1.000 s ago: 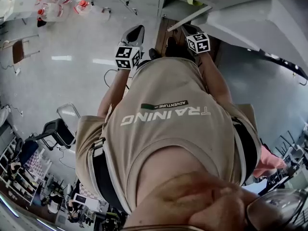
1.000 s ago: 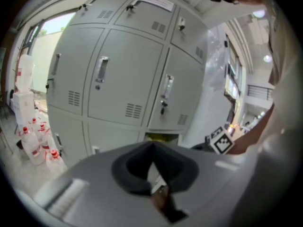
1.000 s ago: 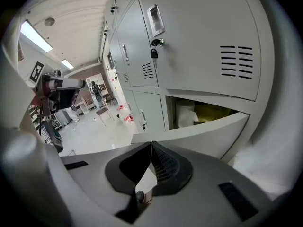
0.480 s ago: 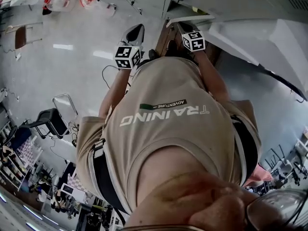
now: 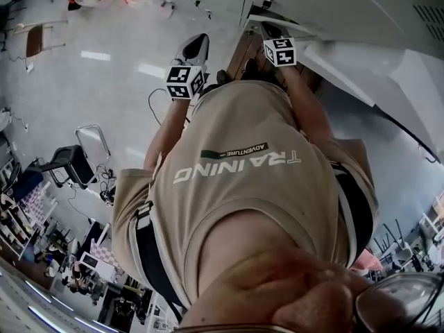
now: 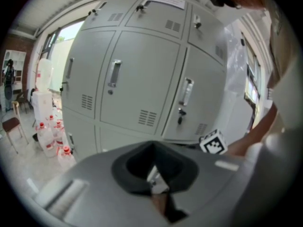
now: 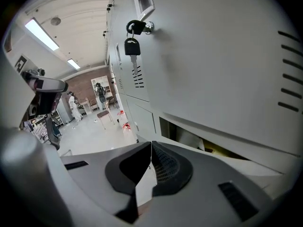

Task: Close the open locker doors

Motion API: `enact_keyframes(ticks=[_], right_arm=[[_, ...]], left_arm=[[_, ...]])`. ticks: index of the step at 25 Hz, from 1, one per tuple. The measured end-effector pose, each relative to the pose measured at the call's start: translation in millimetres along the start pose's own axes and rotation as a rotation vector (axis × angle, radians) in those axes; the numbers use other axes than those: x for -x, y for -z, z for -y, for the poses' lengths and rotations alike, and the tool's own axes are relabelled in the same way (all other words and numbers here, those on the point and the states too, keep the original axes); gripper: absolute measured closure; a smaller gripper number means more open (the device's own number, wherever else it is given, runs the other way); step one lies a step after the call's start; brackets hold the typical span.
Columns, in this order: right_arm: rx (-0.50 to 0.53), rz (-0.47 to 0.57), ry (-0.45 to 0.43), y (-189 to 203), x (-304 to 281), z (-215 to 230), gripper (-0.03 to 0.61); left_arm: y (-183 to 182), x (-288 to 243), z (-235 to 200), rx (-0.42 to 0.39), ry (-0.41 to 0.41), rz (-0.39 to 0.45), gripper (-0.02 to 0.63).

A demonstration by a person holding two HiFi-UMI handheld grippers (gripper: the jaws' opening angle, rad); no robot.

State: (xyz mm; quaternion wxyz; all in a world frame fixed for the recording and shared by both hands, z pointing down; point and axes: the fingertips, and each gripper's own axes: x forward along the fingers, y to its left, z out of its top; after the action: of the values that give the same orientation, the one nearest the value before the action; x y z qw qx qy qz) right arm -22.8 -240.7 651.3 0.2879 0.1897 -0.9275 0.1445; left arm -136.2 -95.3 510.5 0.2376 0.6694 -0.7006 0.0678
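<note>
A row of grey lockers (image 6: 142,79) with handles faces me. In the head view an open white locker door (image 5: 361,68) juts out at the upper right. My right gripper (image 7: 151,150) is shut and empty, close to a locker front with a key (image 7: 132,44) hanging in its lock. Below that front a dark gap (image 7: 187,136) shows a locker's inside. The right gripper's marker cube (image 5: 280,51) sits at the open door's near edge. Left of it, my left gripper (image 6: 152,157) is shut and empty, held short of the lockers, its cube (image 5: 182,82) over the floor.
Water bottles with red caps (image 6: 49,136) stand on the floor left of the lockers. A chair (image 5: 69,165) and cables lie behind me on the left. People stand far down the room (image 7: 75,105). My torso fills the middle of the head view.
The right gripper has moved forward and up toward the lockers. The open door now sits further right and looks narrower in the head view. The left gripper has barely moved.
</note>
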Motion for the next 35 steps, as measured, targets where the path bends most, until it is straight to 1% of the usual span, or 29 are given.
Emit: enact_keyframes(ticks=[8, 13, 19, 27, 35], right_arm=[[0.004, -0.007, 0.020, -7.4, -15.1, 16.2, 0.563], [0.032, -0.021, 0.021, -11.4, -22.6, 24.8, 0.563], [0.043, -0.039, 0.019, -14.1, -27.8, 31.5, 0.563], [0.054, -0.056, 0.005, -8.9, -30.7, 34.1, 0.563], [0.042, -0.062, -0.006, -5.1, -26.6, 29.3, 0.563]], left_arm=[[-0.7, -2.0, -9.2, 0.016, -0.048, 0.002, 0.614], [-4.3, -9.0, -12.6, 0.028, -0.068, 0.005, 0.614], [-5.6, -12.5, -15.6, 0.047, -0.087, 0.007, 0.614], [-2.1, -17.6, -18.0, 0.063, -0.098, 0.008, 0.614], [-0.6, -19.5, -17.6, 0.060, -0.074, 0.010, 0.614]])
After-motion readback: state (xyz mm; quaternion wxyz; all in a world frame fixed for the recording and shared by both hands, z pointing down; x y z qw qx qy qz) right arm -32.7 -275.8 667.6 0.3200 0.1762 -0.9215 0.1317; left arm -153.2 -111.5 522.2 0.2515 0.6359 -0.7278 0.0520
